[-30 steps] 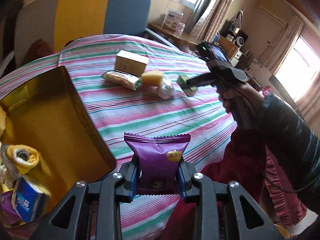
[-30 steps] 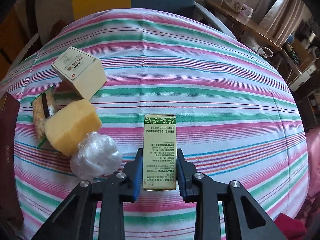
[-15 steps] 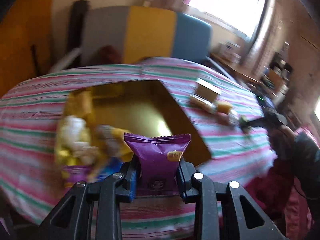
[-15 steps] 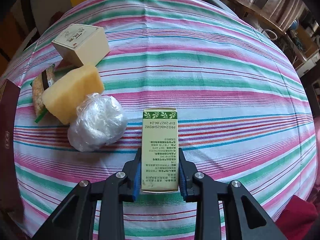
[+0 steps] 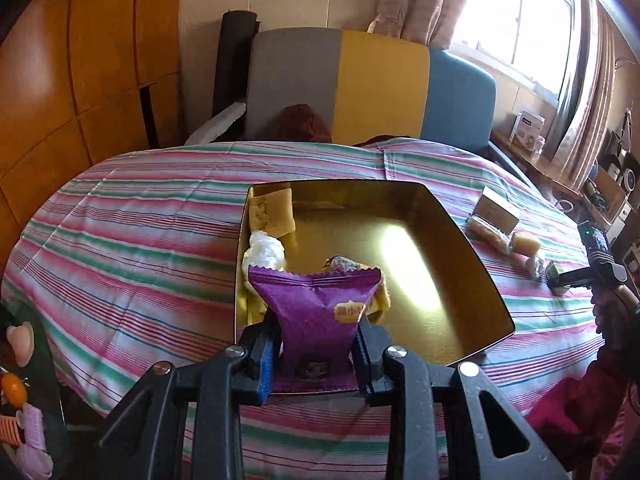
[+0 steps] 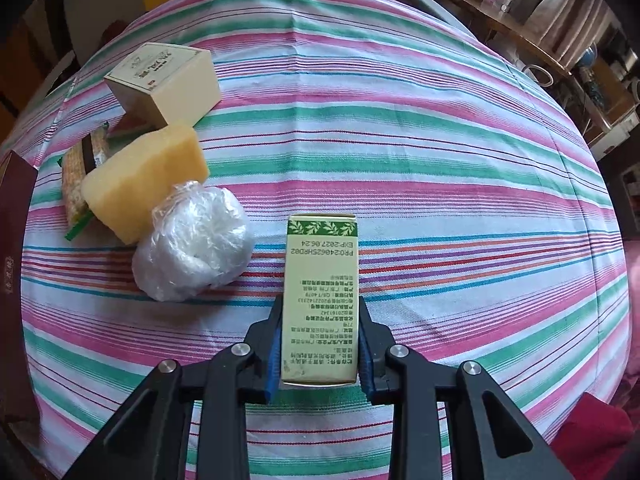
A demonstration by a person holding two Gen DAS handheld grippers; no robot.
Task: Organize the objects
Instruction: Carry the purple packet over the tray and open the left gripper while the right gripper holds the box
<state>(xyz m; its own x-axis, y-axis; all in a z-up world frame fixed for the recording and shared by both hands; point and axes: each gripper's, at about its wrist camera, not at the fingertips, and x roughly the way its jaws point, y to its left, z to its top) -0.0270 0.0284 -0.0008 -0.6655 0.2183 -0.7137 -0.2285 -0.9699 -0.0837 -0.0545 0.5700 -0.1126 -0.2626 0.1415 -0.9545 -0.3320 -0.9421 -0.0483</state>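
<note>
The left gripper (image 5: 316,354) has its jaws closed on a purple snack packet (image 5: 318,316), which stands upright between the blue pads with its serrated top edge up. Just beyond these jaws lies a gold tray (image 5: 472,264) on the striped surface (image 5: 132,248). Inside the tray, ahead of the jaws and to their left, there is a yellow sponge-like piece (image 5: 272,214) in the far corner, a white wrapped ball (image 5: 264,252) near the left wall, and one more wrapped item (image 5: 340,264) partly hidden behind the packet. The right half of the tray is bare and shiny. Far to the right of the left jaws, the person's other hand (image 5: 612,308) holds the right gripper over the surface. In the right wrist view, the right gripper (image 6: 320,354) has its jaws closed on a pale green box (image 6: 320,300) with printed text, and the box points away from the camera above the cloth; I cannot tell if its far end touches the surface. To the left of these jaws a white plastic-wrapped ball (image 6: 192,248) lies just beside the box. Further left and ahead, a yellow block (image 6: 144,184) touches the ball, a long green-edged snack pack (image 6: 80,184) lies partly under the block, and a cream carton (image 6: 164,84) stands behind them. A dark red edge (image 6: 12,248) shows at the far left.
</note>
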